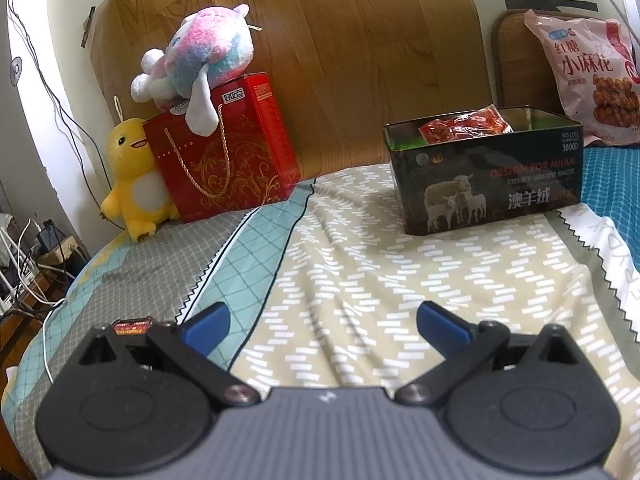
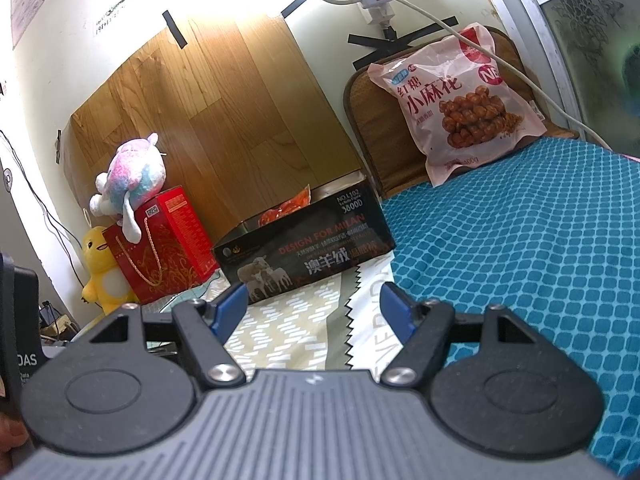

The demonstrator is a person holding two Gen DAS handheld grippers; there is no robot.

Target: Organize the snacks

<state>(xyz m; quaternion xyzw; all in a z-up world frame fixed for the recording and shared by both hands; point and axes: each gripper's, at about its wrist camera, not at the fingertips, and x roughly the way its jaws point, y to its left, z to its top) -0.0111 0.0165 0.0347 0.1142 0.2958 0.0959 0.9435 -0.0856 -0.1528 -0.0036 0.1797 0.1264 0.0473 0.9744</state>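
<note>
A dark open tin (image 1: 486, 184) printed with sheep stands on the bed, and red snack packets (image 1: 466, 126) lie inside it. The same tin (image 2: 308, 248) shows orange-red packets (image 2: 286, 210) above its rim in the right wrist view. A large pink bag of fried dough twists (image 2: 460, 108) leans on a brown cushion (image 2: 372, 128) at the head of the bed, also seen as the pink bag (image 1: 588, 76) at the far right. My left gripper (image 1: 322, 318) is open and empty, well short of the tin. My right gripper (image 2: 312, 300) is open and empty, pointing at the tin's near corner.
A red gift box (image 1: 224, 148) with a pastel plush toy (image 1: 192, 64) on top stands at the back left, beside a yellow plush duck (image 1: 134, 178). A wood-grain panel (image 1: 352, 60) backs the bed. Cables and a power strip (image 1: 28, 264) lie beyond the bed's left edge.
</note>
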